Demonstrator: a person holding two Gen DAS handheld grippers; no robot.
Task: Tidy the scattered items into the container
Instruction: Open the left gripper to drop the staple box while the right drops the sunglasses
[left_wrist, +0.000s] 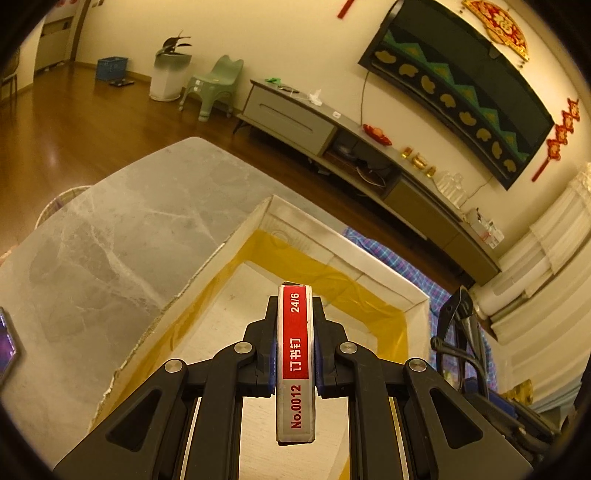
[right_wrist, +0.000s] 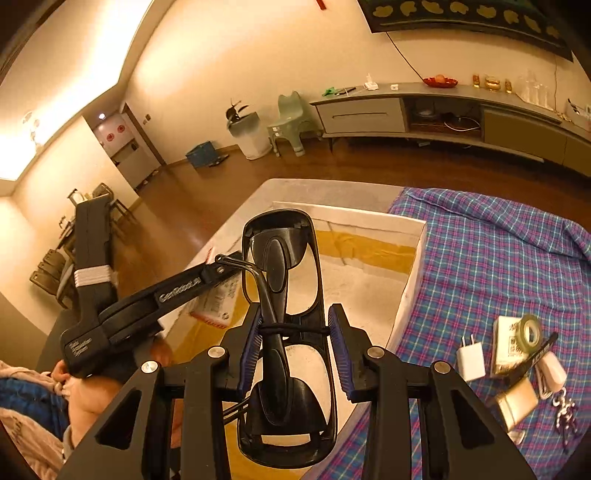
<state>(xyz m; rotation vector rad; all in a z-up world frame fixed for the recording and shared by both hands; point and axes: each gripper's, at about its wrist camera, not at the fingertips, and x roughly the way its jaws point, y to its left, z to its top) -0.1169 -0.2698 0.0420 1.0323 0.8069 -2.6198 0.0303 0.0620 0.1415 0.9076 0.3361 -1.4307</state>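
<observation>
The left hand-held gripper (left_wrist: 295, 354) clamps one box of staples (left_wrist: 296, 363) above the one open cardboard box (left_wrist: 207, 266), which sits on the bench (left_wrist: 110, 236). The right hand-held gripper (right_wrist: 295, 354) grips one pair of folded sunglasses (right_wrist: 286, 332) over the same box. At 3 o'clock, one charger plug (right_wrist: 470, 360) and one tape roll (right_wrist: 529, 330) lie on the checked cloth (right_wrist: 480, 258).

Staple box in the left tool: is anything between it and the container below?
Nothing visible. The staple box hangs directly over the cardboard box, whose floor beneath looks bare. The sunglasses, clamped in the right tool, hang alongside, not underneath.
</observation>
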